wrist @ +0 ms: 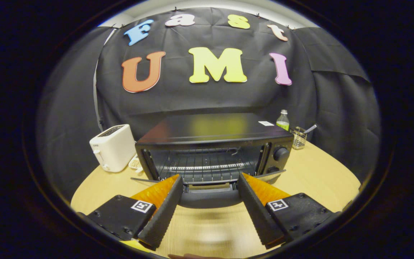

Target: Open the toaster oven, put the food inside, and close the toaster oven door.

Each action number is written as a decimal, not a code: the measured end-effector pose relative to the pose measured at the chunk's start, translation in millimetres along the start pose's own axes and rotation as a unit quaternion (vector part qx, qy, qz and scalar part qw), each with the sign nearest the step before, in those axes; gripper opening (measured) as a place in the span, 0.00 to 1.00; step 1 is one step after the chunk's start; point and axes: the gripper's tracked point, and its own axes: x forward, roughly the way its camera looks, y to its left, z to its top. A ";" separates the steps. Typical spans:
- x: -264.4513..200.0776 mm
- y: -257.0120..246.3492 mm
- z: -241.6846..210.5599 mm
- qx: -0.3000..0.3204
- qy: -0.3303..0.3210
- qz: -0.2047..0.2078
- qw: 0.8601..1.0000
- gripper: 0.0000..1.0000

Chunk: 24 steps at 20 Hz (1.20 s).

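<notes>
No brand can be read on the toaster oven point(214, 151); a small white sticker point(266, 123) is stuck on its top near the right rear corner, but the print on it is way too tiny to make out. Square black-and-white marker tags point(142, 206) are seen on both black jaw mounts, no words on them.

The toaster oven is parked on the wooden worktop point(318, 176) with its door point(208, 196) dropped fully open, so the wire rack point(203, 167) inside is exposed. The door's handle edge is found just ahead of the gripper point(210, 181), lined up with the gap between the jaws.

The jaws are spread wide apart, nothing is held, and nothing is touched by them as far as can be told.

Left of the oven a white toaster point(113, 147) is placed. Behind the oven's right rear corner a clear bottle point(283, 120) and a glass point(298, 137) with something metal in it are set.
</notes>
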 end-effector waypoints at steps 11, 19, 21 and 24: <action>-20.2 -13.4 -67.4 -0.005 -0.010 0.017 1.000 1.00; -15.0 -17.3 -122.0 0.002 0.057 0.013 0.998 0.98; -15.5 -15.9 -115.3 -0.007 0.049 0.012 0.999 0.98; -20.4 -10.9 -112.7 -0.013 0.063 0.031 0.997 0.98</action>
